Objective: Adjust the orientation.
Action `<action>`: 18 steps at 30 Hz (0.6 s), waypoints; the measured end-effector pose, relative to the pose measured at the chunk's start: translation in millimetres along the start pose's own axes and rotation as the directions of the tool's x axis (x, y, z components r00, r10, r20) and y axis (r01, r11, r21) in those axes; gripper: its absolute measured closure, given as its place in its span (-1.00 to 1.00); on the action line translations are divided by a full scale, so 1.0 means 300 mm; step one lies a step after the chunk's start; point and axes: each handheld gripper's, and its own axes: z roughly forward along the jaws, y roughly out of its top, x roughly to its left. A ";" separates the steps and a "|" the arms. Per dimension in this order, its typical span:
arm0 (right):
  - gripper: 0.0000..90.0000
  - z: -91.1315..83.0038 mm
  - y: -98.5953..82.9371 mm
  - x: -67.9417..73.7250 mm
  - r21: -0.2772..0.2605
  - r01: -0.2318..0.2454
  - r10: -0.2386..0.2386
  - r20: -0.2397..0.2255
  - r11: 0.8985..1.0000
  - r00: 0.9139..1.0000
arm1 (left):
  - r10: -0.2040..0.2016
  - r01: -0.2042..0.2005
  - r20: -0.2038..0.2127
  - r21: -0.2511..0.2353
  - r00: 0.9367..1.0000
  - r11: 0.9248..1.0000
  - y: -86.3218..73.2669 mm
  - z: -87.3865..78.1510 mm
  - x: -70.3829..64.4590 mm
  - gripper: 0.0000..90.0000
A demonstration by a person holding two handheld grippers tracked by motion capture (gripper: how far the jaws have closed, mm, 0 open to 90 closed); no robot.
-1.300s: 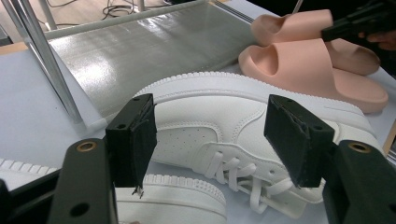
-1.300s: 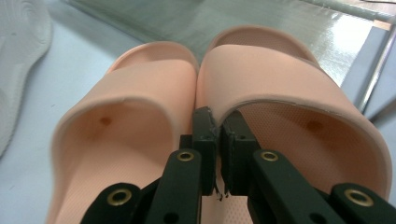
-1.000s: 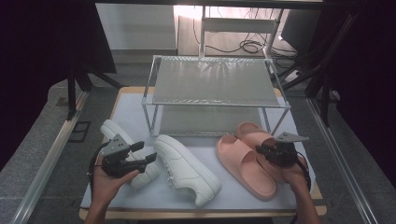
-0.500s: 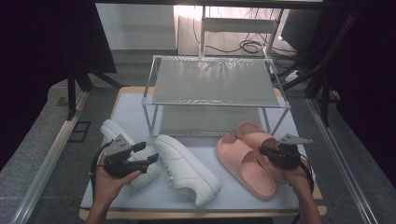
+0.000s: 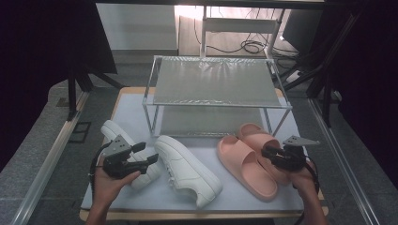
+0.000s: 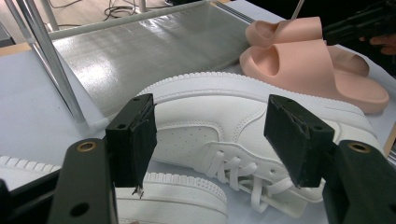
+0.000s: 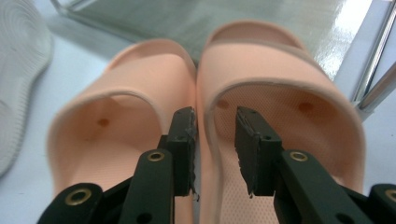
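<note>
Two pairs of footwear lie on the pale padded table top [image 5: 141,122] in front of a two-tier wire-mesh metal rack [image 5: 216,89], and each pair has its own tongs at it. At the left, the left gripper [image 5: 148,152] hangs with its jaws wide apart over the heel end of the far-left white lace-up leather sneaker [image 5: 117,138]; straight ahead of those jaws, just past their tips, lies the second white sneaker [image 6: 224,126], its long axis running crosswise to the tongs, so the open jaws frame its laced upper without touching it. Its leather looks smooth and stiff, with a ribbed rubber sole edge. Farther right, the two peach moulded foam slide sandals [image 5: 253,159] lie side by side and touching, toes toward the rack, their long axes in line with the right gripper [image 7: 215,140]. That gripper's jaws stand a little apart, straddling the inner side wall of the right-hand sandal [image 7: 280,116] where it meets its mate, not yet pinched. The right hand is plainly the nearer to the sandals, and I judge the coming move to be a closing on that wall.
</note>
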 end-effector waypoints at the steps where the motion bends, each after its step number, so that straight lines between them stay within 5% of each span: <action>1: 0.43 -0.008 0.000 0.001 -0.003 0.001 -0.001 -0.010 1.000 1.000 | 0.000 0.000 0.000 0.000 1.000 1.000 0.000 0.000 0.000 -0.23; 8: 0.17 -0.014 -0.009 0.027 0.016 0.004 -0.004 -0.020 1.000 1.000 | 0.003 -0.003 0.003 0.000 1.000 1.000 0.002 0.000 -0.003 -0.23; 18: 0.02 0.075 -0.001 0.066 0.067 0.024 -0.025 0.014 0.997 1.000 | 0.003 -0.003 0.003 0.001 1.000 1.000 0.001 0.001 -0.001 -0.23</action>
